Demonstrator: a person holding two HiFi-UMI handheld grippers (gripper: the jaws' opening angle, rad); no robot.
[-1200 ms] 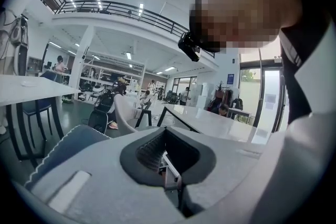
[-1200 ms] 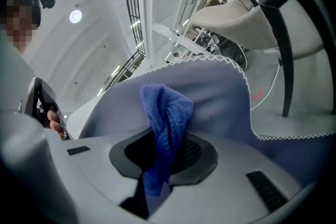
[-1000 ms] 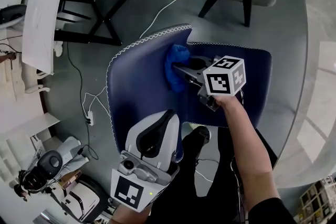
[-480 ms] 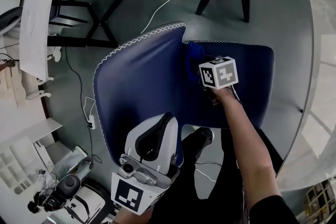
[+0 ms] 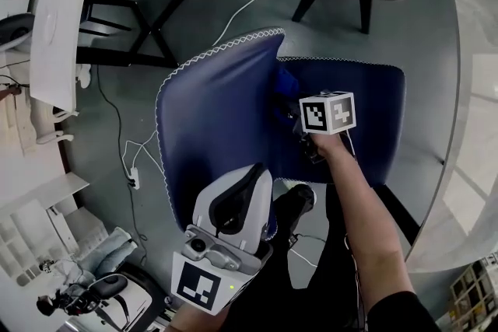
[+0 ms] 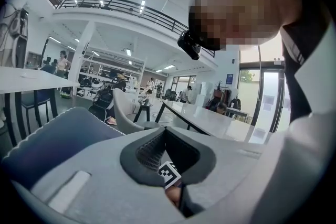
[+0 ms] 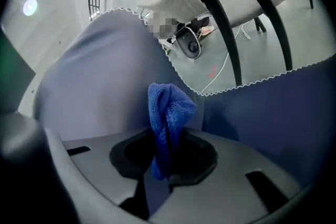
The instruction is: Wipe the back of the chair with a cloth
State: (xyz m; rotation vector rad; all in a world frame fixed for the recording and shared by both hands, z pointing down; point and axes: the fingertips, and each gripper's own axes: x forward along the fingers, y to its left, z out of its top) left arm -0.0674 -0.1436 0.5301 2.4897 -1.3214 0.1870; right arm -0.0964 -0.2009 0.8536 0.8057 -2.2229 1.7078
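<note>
Wiping seems midway: the right gripper point(image 7: 167, 159), clamped on a bright blue terry cloth point(image 7: 169, 110), holds it low against the navy padded chair back point(image 5: 210, 117) at 1 o'clock, while the left gripper point(image 5: 232, 204), jaws together and empty, hangs at 6 o'clock.

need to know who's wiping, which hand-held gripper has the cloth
The right hand-held gripper: its jaws are shut on the blue cloth, at the blue chair's back. The left hand-held gripper is shut on nothing, lower down.
</note>
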